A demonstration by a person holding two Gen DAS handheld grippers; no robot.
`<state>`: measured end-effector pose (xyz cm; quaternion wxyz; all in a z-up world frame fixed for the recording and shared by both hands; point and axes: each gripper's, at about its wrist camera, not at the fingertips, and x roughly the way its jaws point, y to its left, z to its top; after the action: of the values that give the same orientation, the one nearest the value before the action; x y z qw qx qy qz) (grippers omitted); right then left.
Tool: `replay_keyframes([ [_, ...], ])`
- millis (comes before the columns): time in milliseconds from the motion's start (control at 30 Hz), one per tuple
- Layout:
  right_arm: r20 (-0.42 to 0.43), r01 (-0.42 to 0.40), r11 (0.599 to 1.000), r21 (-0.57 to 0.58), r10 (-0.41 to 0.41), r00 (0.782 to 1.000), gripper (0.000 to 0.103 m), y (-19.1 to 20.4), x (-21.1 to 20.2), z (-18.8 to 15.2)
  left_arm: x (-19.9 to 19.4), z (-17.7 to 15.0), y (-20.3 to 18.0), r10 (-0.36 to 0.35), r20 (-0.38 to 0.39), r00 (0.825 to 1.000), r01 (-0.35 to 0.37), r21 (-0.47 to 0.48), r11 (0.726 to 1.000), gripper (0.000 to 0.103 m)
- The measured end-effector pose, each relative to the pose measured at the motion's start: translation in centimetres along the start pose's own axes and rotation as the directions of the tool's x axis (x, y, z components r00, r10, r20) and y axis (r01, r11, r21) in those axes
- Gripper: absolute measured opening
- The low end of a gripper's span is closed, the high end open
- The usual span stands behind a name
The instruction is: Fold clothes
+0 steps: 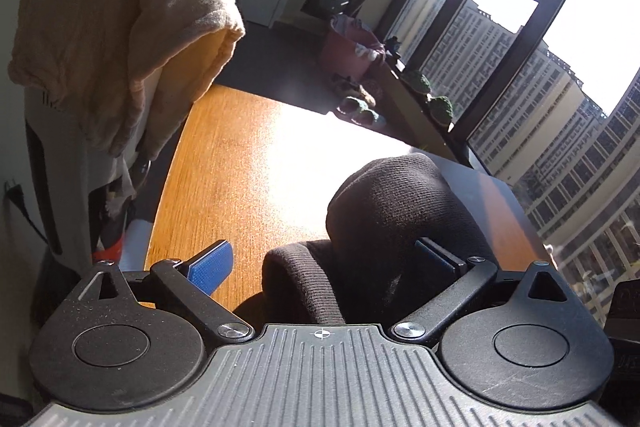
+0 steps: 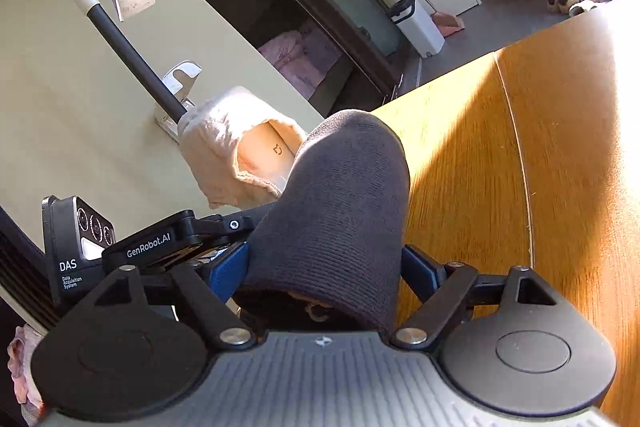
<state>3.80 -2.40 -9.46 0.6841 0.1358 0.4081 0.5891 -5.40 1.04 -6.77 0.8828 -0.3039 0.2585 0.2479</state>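
Dark sock [image 2: 336, 211] bulges between both grippers' wide fingers [image 1: 212, 263], hiding the wooden table [image 1: 240, 163] beyond.

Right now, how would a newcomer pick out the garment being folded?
Find the orange wooden table. At its near edge, a dark knitted garment lies bunched up. Unlike the cream cloth draped beside the table, it is charcoal and ribbed.

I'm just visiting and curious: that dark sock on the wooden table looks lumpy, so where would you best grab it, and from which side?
Probably the rolled cuff end of the dark sock, nearest the left gripper. It lies low on the table between the wide-open jaws, a narrow fold to pinch. Come in low from the near side; the rest humps up, too bulky.
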Motion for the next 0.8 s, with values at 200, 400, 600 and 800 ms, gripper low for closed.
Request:
replay_keyframes([
  [200, 0.086, 0.171, 0.966, -0.195, -0.156, 0.984, 0.061, 2.6, -2.8, 0.2, 1.9, 0.7, -3.0, -0.059, 0.012, 0.998, 0.059, 0.019, 0.998, 0.099],
  [400, 0.137, 0.39, 0.782, -0.485, -0.373, 0.918, 0.062, 3.6, -5.5, 1.2, 2.2, 2.3, -6.8, -0.216, 0.02, 0.976, 0.216, 0.024, 0.976, 0.099],
  [600, 0.164, 0.443, 0.697, -0.564, -0.431, 0.887, 0.067, 3.8, -4.4, -0.7, 4.7, 0.5, -11.0, -0.178, -0.09, 0.98, 0.19, 0.155, 0.97, 0.097],
  [800, 0.172, 0.393, 0.773, -0.499, -0.356, 0.918, 0.078, 3.0, -6.4, 0.2, 3.9, -0.2, -11.2, -0.216, -0.064, 0.974, 0.225, 0.2, 0.954, 0.06],
])
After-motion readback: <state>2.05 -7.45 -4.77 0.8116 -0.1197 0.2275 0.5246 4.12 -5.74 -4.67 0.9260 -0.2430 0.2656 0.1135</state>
